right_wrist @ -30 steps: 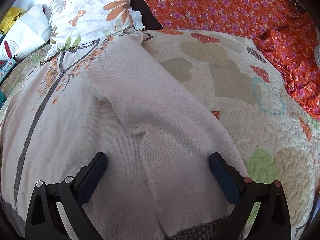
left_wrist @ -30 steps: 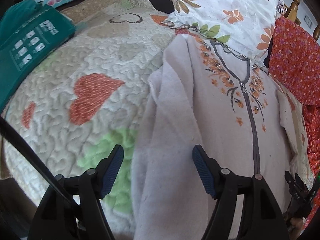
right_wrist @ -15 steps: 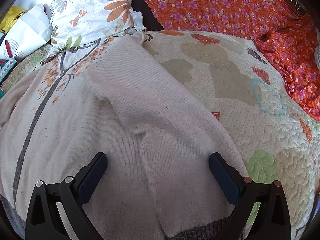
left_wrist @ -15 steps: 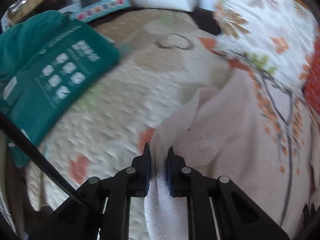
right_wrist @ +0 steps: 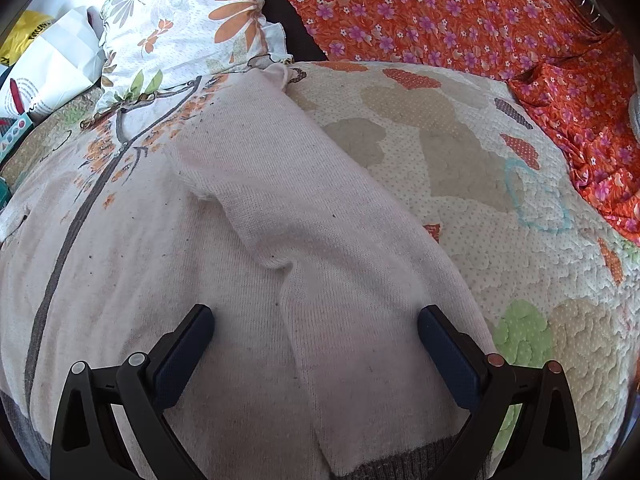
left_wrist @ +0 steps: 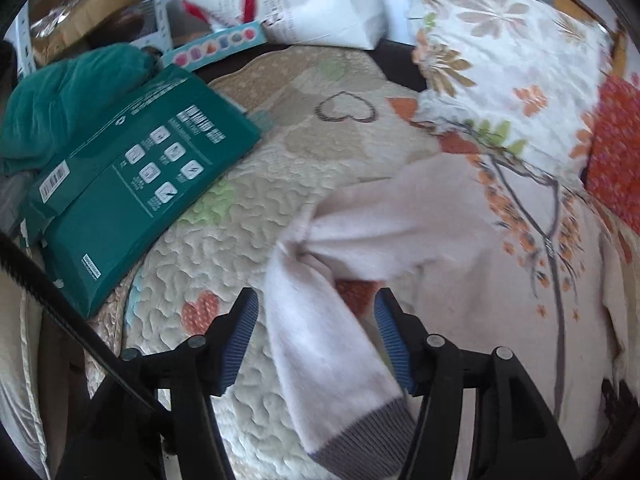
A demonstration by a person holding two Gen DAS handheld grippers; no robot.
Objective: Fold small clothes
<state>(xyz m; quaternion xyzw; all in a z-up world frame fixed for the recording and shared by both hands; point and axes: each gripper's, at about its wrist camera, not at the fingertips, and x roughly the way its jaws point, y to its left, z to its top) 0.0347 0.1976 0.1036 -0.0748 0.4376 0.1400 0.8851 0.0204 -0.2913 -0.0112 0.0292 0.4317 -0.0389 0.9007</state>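
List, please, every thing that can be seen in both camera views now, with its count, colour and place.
sweater: one, pale pink with orange flower embroidery and grey trim, spread on the quilt.
left sleeve: one, pale pink with grey cuff, pulled out sideways, lying loose between the left jaws.
right sleeve: one, pale pink, folded over the sweater's body.
quilt: one, cream with hearts, covering the bed.
pillow: one, white with floral print, above the collar.
floral cloth: orange-red, beyond the quilt.
green box: one, on the quilt's left edge.
green fabric: one bundle, behind the box.
white bag: one, far edge.
left gripper: black, blue pads; jaws just opened.
right gripper: black, open over the sweater.
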